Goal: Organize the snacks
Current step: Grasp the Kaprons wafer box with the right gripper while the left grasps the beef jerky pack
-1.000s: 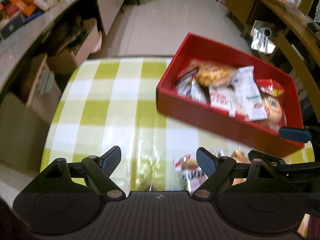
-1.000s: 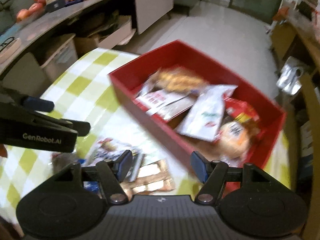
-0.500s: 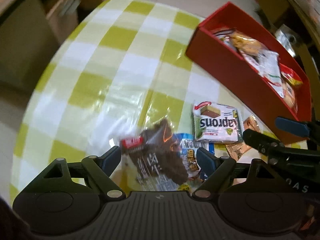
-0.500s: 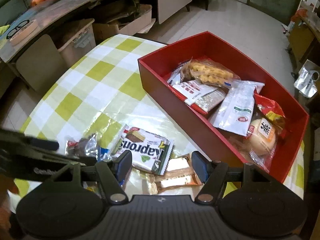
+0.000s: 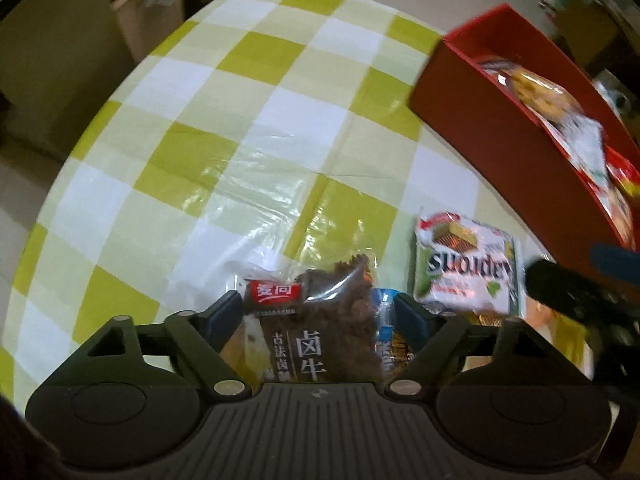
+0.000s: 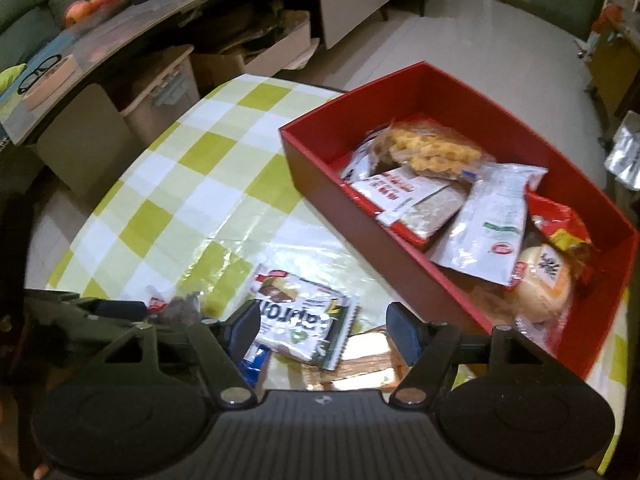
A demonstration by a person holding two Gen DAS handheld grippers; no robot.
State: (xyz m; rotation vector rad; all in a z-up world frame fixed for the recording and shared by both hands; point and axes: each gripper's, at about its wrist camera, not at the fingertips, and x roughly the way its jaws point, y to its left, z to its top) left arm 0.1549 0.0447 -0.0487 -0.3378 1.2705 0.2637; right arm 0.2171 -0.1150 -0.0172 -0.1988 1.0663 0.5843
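- Left wrist view: left gripper (image 5: 318,312) has dropped over the dark beef-snack packet (image 5: 320,320) near the table's (image 5: 240,120) near edge; jaws just narrowed, astride it, apparently not yet pressing.
- Right gripper (image 6: 322,326) jaws, just widened, stand open above the wafer packet (image 6: 308,320), beside the red box (image 6: 332,184).

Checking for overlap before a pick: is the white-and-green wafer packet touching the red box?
Apart. The right wrist view shows bare checked tablecloth between wafer packet and red box.

Home living or dining room. Round bench (image 6: 168,208) under green-checked oilcloth; tiled floor (image 6: 480,52); long sideboard (image 6: 132,28) with apples (image 6: 76,12), boxes, glasses; green sofa (image 6: 24,20) behind; cardboard cartons (image 6: 256,52) underneath.
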